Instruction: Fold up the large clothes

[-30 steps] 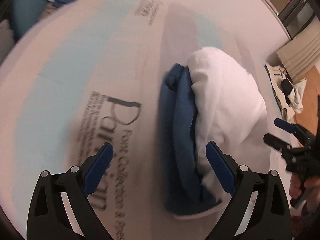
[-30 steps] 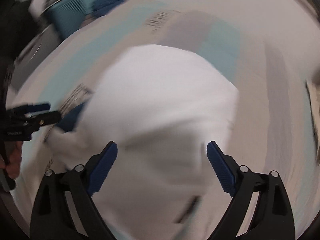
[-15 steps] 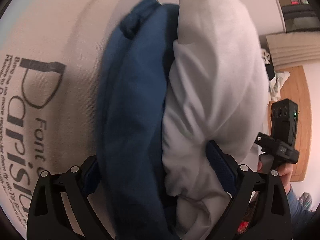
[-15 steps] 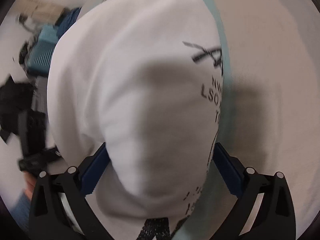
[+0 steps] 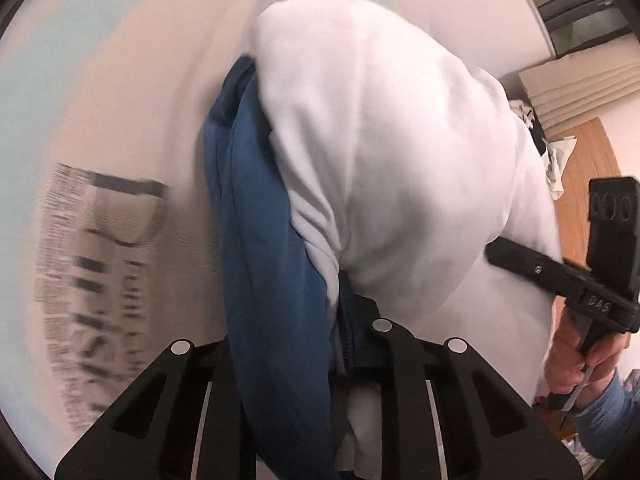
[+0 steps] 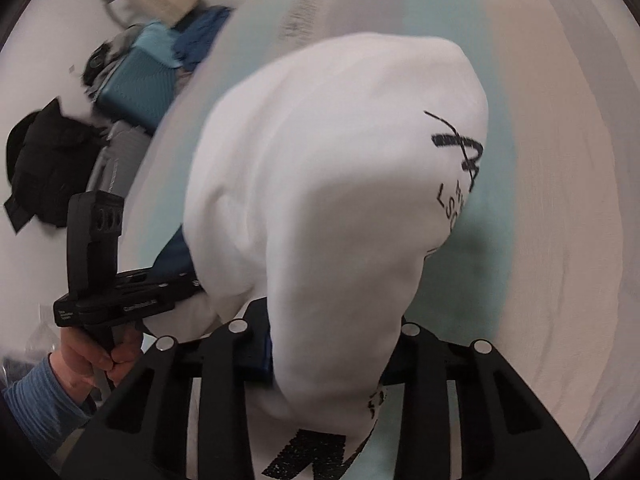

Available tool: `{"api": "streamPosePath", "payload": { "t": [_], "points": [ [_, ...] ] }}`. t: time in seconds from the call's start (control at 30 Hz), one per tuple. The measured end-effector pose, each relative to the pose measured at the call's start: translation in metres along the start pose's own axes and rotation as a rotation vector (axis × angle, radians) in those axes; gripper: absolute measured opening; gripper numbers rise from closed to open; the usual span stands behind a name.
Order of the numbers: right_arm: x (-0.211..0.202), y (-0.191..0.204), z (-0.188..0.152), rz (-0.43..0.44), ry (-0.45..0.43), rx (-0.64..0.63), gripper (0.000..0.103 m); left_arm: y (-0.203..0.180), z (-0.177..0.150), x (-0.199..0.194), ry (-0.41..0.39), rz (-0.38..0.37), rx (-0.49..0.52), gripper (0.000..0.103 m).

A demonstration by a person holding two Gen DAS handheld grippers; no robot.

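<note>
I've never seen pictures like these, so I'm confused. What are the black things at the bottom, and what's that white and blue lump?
No robot here: a person holds a black claw tool in each hand, each carrying a camera. One picture looks along the left claw, the other along the right claw. Each picture also shows the other claw at its side. The lump is clothes: a white garment with black lettering bunched against a blue garment, on a printed bed sheet. Both claws are closing, with the clothes between their jaws.

Bedsheet lettering (image 5: 100, 280) smeared, unreadable — white garment (image 6: 332, 200) hides both grippers' jaws and its own print.
</note>
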State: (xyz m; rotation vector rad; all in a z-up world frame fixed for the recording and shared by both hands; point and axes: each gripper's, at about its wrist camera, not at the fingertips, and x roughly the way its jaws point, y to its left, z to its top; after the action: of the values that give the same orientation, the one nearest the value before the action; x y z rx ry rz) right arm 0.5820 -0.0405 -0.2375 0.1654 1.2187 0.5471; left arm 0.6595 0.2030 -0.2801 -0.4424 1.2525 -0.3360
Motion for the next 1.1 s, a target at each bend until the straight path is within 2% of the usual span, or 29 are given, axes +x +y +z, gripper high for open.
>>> {"api": "streamPosePath", "payload": {
  "t": [0.13, 0.33, 0.4, 0.53, 0.6, 0.7, 0.8, 0.87, 0.97, 1.03, 1.07, 1.1],
  "points": [
    [-0.008, 0.063, 0.015, 0.028, -0.023, -0.103, 0.032, 0.019, -0.005, -0.057, -0.085, 0.032, -0.028, 0.016],
    [0.000, 0.189, 0.043, 0.125, -0.039, -0.246, 0.032, 0.075, -0.031, -0.179, -0.228, 0.132, -0.111, 0.016],
    [0.008, 0.233, 0.046, 0.170, -0.036, -0.289, 0.032, 0.097, -0.048, -0.221, -0.268, 0.196, -0.131, 0.016],
    [0.048, 0.321, 0.045, 0.245, -0.002, -0.358, 0.032, 0.150, -0.077, -0.272, -0.288, 0.316, -0.180, 0.017],
    [0.079, 0.355, 0.041, 0.263, 0.038, -0.373, 0.032, 0.176, -0.095, -0.281, -0.272, 0.382, -0.204, 0.017],
    [0.118, 0.380, 0.024, 0.255, 0.091, -0.389, 0.032, 0.218, -0.121, -0.284, -0.245, 0.429, -0.239, 0.017],
    [0.164, 0.393, 0.008, 0.194, 0.151, -0.408, 0.032, 0.252, -0.142, -0.252, -0.186, 0.450, -0.272, 0.017],
    [0.189, 0.390, -0.004, 0.133, 0.186, -0.420, 0.033, 0.255, -0.152, -0.230, -0.165, 0.459, -0.269, 0.017],
    [0.206, 0.378, -0.017, 0.056, 0.189, -0.438, 0.035, 0.253, -0.163, -0.214, -0.183, 0.471, -0.262, 0.016],
    [0.212, 0.369, -0.019, 0.020, 0.179, -0.434, 0.041, 0.256, -0.167, -0.211, -0.184, 0.483, -0.276, 0.017],
    [0.213, 0.369, -0.020, -0.006, 0.171, -0.433, 0.049, 0.256, -0.170, -0.209, -0.186, 0.495, -0.282, 0.019],
    [0.212, 0.368, -0.019, -0.031, 0.162, -0.430, 0.059, 0.252, -0.172, -0.208, -0.185, 0.547, -0.275, 0.027]
  ]
}}
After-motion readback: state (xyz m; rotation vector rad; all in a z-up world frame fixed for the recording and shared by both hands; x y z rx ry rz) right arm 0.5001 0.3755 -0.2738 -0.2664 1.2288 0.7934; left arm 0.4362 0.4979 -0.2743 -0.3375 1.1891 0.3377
